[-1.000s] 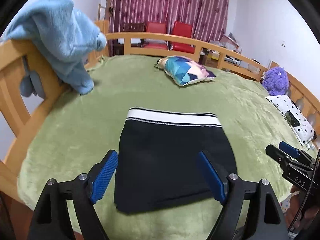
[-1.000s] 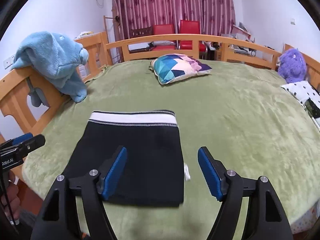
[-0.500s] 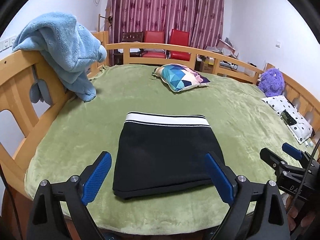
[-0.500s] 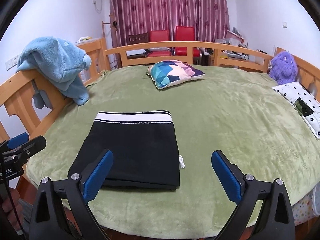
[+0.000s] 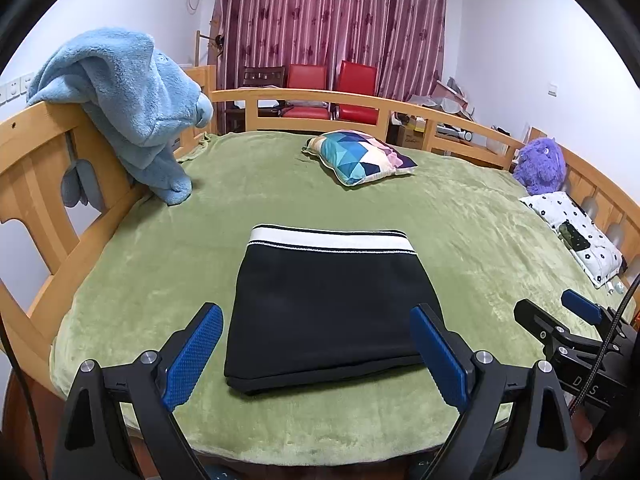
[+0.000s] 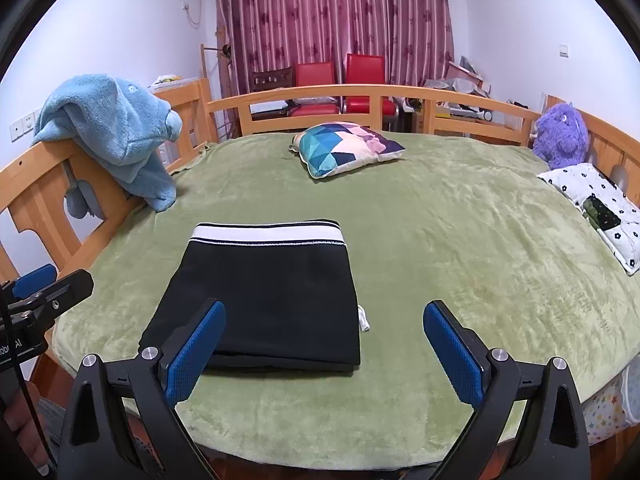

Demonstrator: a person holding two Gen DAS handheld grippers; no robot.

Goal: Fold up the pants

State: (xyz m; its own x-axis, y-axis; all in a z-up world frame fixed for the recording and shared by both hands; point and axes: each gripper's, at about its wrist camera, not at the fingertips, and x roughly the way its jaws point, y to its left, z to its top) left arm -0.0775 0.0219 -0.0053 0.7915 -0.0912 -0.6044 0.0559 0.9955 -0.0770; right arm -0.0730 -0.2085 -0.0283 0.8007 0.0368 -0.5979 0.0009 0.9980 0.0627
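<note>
The black pants (image 5: 332, 304) lie folded into a flat rectangle on the green blanket (image 5: 460, 220), white waistband at the far edge. In the right wrist view the pants (image 6: 264, 292) sit left of centre, a small white tag poking out at their right edge. My left gripper (image 5: 318, 344) hangs open above the near edge of the bed, its blue pads wide apart and nothing between them. My right gripper (image 6: 324, 340) is open too, empty, held back from the pants. Each gripper shows at the edge of the other's view.
A wooden rail (image 5: 360, 102) rings the bed. A blue plush blanket (image 5: 128, 96) drapes over the left rail. A patterned pillow (image 5: 360, 156) lies at the far side, a purple plush toy (image 5: 540, 164) and a white flowered pillow (image 5: 576, 232) at the right.
Both grippers have drawn back from the pants and risen a little, and their jaws have spread wider. The folded pants lie still on the blanket.
</note>
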